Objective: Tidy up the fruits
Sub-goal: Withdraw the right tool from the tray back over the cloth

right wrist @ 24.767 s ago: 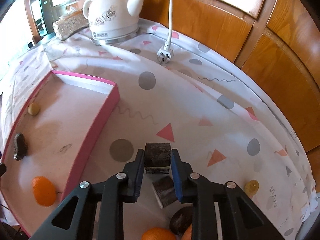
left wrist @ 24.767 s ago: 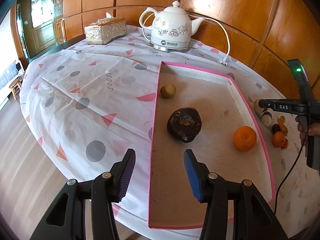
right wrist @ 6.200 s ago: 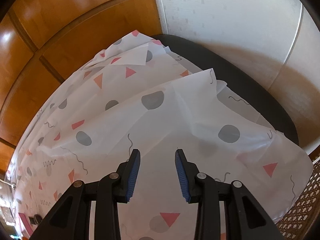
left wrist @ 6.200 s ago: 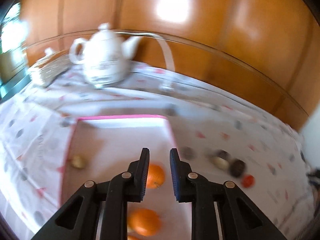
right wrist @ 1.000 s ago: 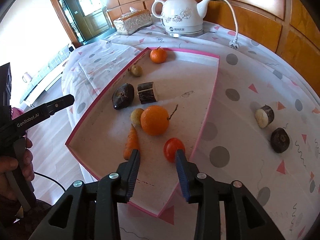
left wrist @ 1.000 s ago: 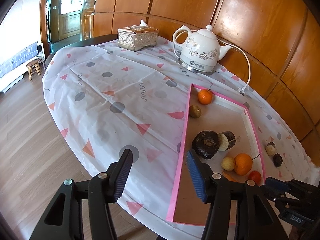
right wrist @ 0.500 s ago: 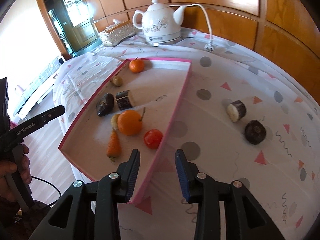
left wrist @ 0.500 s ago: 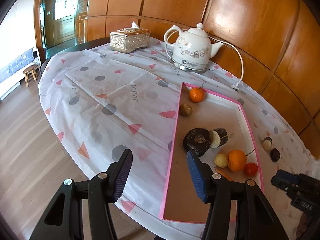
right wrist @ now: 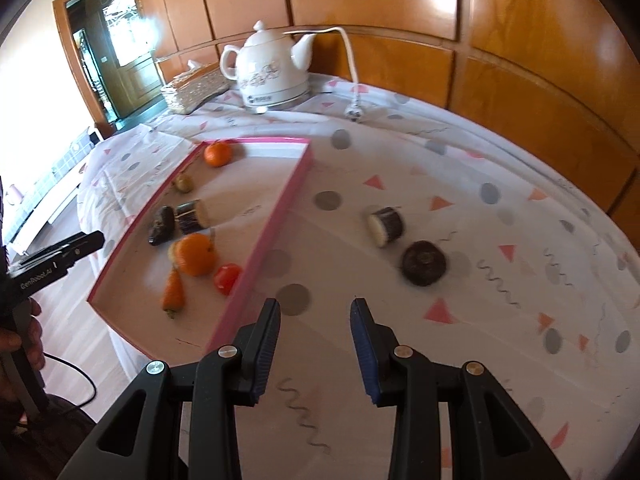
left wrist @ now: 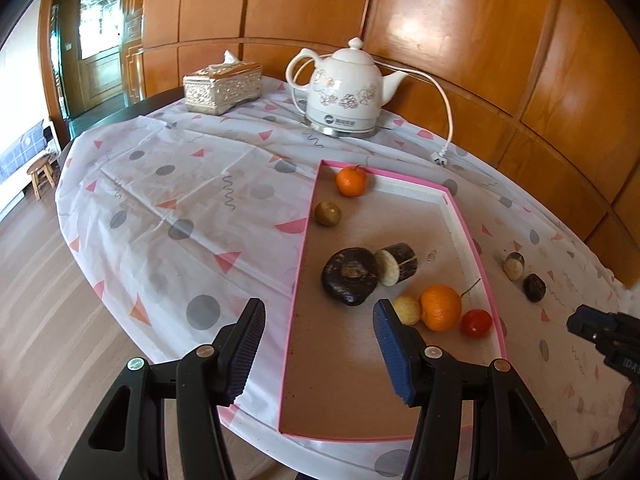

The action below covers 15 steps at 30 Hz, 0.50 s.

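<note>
Round counter under white cloth with grey dots, pink triangles. Pink-rimmed tray lies on it, ahead of the left fingers. Cut dark-skinned piece and dark round fruit sit on cloth ahead of the right fingers, apart from tray. Far beyond: white kettle, its plug, tissue box.

The left gripper and right gripper both tilt downward, jaws apart and holding nothing.

Both grippers, the left gripper and right gripper, have black plastic arms, ribbed blue pads, silver screws and triangular cutouts; the left reads "GenRobot.AI".
</note>
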### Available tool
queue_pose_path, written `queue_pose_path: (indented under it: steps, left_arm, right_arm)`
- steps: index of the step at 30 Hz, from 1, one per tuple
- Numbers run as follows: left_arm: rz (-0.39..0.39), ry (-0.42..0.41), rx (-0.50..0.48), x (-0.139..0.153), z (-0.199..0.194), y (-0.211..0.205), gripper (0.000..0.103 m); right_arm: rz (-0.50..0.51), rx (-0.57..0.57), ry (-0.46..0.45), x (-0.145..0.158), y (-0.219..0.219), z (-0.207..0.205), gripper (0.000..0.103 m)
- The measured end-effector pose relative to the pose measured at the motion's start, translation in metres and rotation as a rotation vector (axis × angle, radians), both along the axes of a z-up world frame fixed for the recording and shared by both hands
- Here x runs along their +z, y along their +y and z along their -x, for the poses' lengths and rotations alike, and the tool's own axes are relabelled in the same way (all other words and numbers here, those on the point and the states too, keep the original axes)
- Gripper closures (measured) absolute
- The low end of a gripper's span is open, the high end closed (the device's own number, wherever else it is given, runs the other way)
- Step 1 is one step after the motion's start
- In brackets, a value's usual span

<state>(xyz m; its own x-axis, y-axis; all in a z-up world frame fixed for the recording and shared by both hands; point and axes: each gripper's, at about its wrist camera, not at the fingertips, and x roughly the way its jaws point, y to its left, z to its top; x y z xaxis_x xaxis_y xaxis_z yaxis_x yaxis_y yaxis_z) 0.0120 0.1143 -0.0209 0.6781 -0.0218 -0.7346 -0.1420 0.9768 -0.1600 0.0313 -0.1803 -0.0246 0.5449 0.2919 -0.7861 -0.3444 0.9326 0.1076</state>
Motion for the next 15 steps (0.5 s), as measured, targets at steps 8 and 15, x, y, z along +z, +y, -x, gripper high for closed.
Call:
queue_pose_path:
  steps: [8, 15]
  left_arm:
    - [-0.017, -0.003, -0.024, 0.002, -0.004, -0.010, 0.046]
    - [-0.028, -0.005, -0.061, 0.004, -0.006, -0.022, 0.046]
  right_arm:
    - [0.036, -0.082, -0.005, 0.001, -0.045, 0.001, 0.066]
    - [0.057, -0.168, 0.003, 0.001, -0.083, 0.004, 0.067]
